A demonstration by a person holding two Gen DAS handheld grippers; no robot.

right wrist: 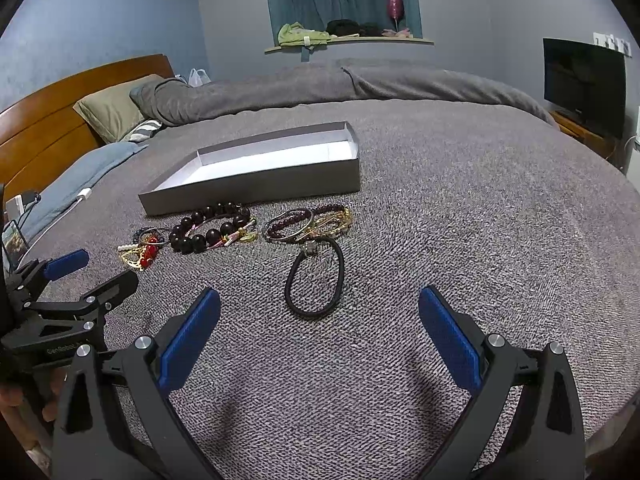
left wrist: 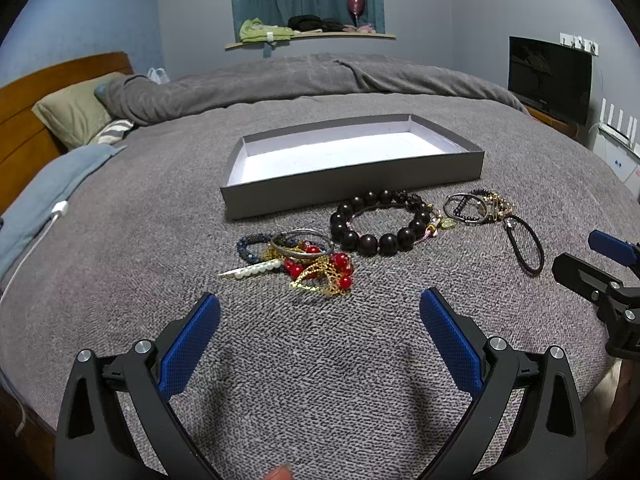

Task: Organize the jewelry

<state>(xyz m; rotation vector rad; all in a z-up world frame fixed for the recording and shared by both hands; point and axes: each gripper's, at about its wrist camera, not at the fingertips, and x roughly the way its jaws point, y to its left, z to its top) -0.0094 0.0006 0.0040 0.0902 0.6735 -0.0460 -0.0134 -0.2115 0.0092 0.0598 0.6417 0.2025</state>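
Both claws, left claw (left wrist: 320, 312) and right claw (right wrist: 319, 310), gaped wide, empty; only my left view showed the white pearl strand (left wrist: 250, 270) clearly, on the grey knitted bedspread (left wrist: 320, 380).

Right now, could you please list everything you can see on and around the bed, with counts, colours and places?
Tray: one, grey outside, white inside, nothing in it, on the bed.
Large bead bracelet: one, dark, just in front of the tray.
Left jewelry pile: red beads, gold chain, pearls, silver bangle, dark blue beads, tangled.
Right bracelet cluster: gold, silver and dark beads; count unclear.
Hair tie: one, black, nearest the right gripper.
Blanket: grey, covers the bed.
Pillow: one, olive, by the wooden headboard.
Television: one, black, far right.
Left gripper: open, blue pads.
Right gripper: open, blue pads.
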